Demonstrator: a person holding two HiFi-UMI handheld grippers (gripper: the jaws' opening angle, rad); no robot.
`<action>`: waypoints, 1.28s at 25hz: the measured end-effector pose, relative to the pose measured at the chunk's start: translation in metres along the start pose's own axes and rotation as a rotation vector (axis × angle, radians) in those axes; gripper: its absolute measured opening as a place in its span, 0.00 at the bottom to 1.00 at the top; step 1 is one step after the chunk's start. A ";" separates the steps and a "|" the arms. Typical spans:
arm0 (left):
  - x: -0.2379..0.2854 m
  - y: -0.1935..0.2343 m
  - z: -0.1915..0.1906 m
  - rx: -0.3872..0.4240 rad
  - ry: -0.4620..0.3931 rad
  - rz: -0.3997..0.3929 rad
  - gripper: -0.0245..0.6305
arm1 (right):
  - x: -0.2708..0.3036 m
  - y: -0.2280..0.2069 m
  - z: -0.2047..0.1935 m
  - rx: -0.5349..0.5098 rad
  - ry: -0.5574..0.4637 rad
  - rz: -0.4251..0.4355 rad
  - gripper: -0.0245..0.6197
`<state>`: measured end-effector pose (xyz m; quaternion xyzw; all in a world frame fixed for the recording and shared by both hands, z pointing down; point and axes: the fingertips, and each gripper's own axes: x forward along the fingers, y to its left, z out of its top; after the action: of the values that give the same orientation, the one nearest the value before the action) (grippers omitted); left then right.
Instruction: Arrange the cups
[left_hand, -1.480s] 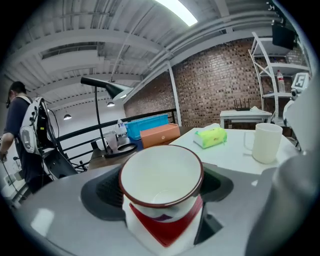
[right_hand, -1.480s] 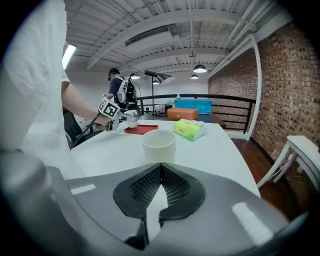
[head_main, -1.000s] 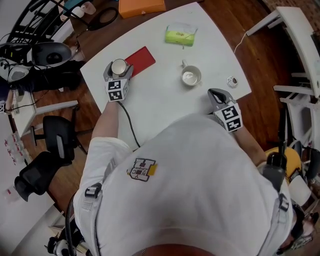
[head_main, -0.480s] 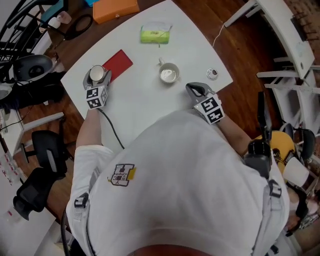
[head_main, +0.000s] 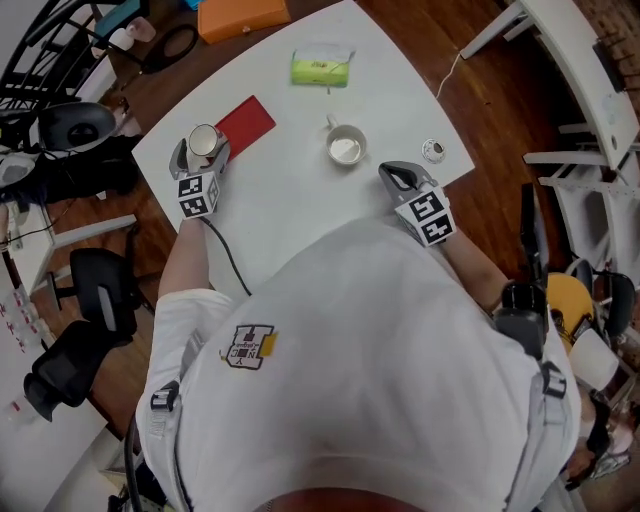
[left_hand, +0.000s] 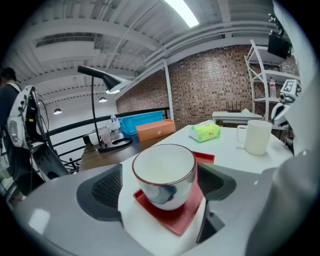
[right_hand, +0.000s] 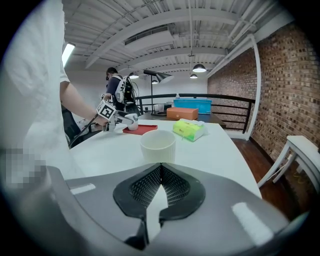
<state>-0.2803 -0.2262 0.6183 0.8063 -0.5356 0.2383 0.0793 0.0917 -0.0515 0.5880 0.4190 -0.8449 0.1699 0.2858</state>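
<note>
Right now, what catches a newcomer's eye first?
A small brown-rimmed cup sits on a red mat at the left of the table, between the jaws of the left hand-held gripper, which have just been opening. Mid-table stands a white mug, with the right hand-held gripper shut and empty near it.

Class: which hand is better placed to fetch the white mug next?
Right: the right hand-held gripper, shut and empty, faces the white mug. The left hand-held gripper, jaws just opening, straddles the small cup on the red mat.
</note>
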 end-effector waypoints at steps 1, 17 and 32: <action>-0.006 0.001 0.000 -0.009 -0.008 0.020 0.75 | 0.000 -0.001 0.000 -0.001 -0.002 0.002 0.04; -0.134 -0.117 -0.042 -0.362 0.001 0.214 0.04 | 0.020 0.017 -0.018 -0.068 0.039 0.254 0.04; -0.183 -0.213 -0.051 -0.505 0.032 0.182 0.04 | 0.020 0.054 -0.017 -0.210 0.050 0.438 0.04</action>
<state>-0.1607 0.0327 0.6035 0.7055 -0.6471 0.1159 0.2648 0.0444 -0.0229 0.6113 0.1895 -0.9214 0.1495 0.3047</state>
